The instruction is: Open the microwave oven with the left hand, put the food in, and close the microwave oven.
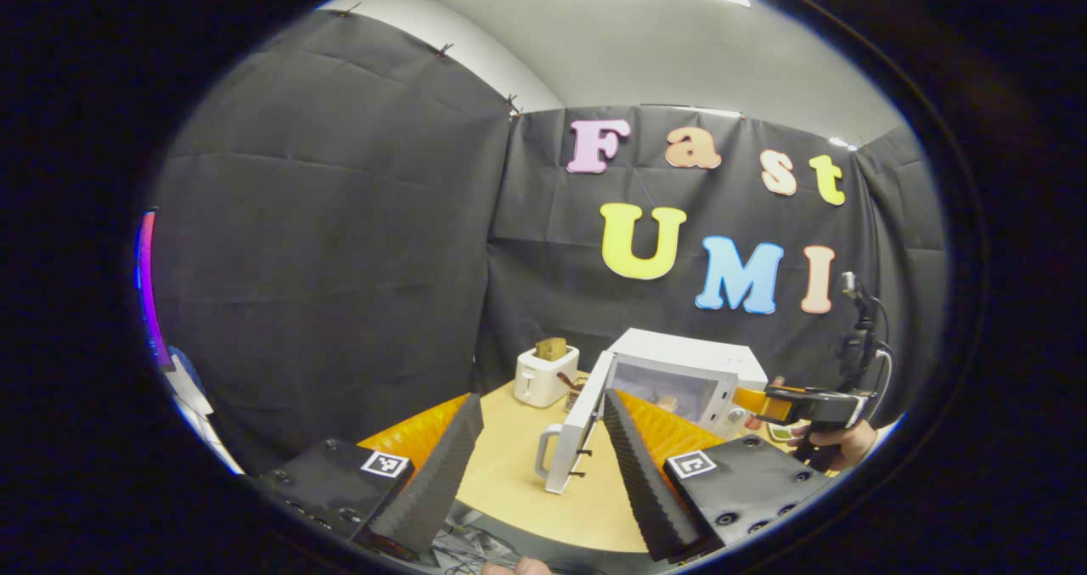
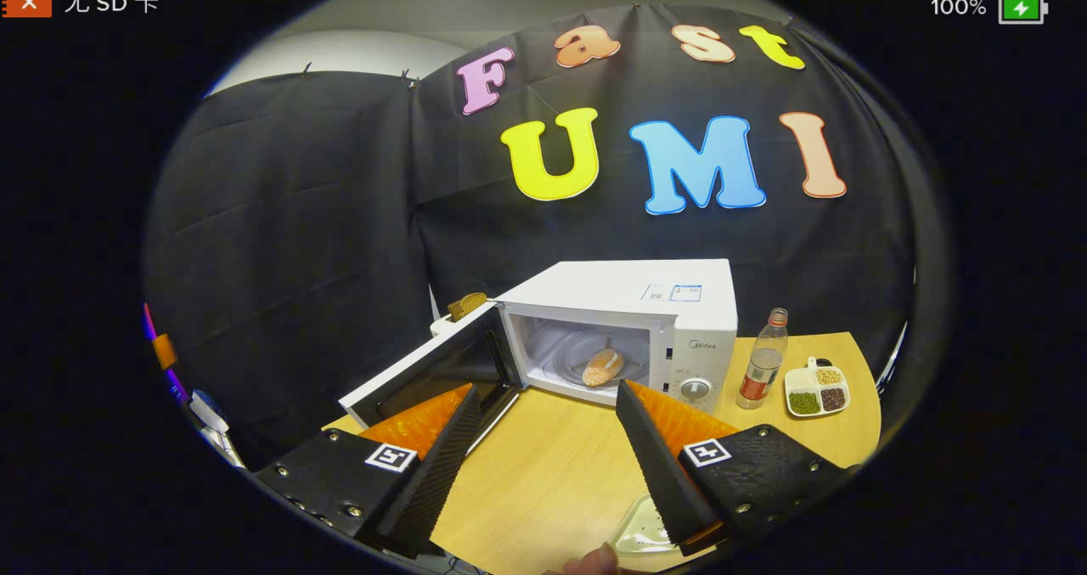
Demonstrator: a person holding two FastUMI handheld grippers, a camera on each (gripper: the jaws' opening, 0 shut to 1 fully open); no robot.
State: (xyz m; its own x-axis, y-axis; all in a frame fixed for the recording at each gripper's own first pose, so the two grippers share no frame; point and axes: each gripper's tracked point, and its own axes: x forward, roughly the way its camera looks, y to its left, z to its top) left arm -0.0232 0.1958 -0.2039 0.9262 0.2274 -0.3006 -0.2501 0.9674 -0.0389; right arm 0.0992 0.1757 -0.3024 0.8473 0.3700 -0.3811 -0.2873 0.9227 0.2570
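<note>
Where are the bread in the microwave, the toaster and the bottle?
bread [image 2: 603,366]: right gripper view, middle of the loaf.
toaster [image 1: 545,376]: left gripper view, its front wall.
bottle [image 2: 764,369]: right gripper view, its labelled body.

Item count on the table: one microwave oven, door open; one bread roll inside it; one toaster holding one slice; one bottle; one divided dish with three compartments. Grippers: two, left gripper and right gripper.
</note>
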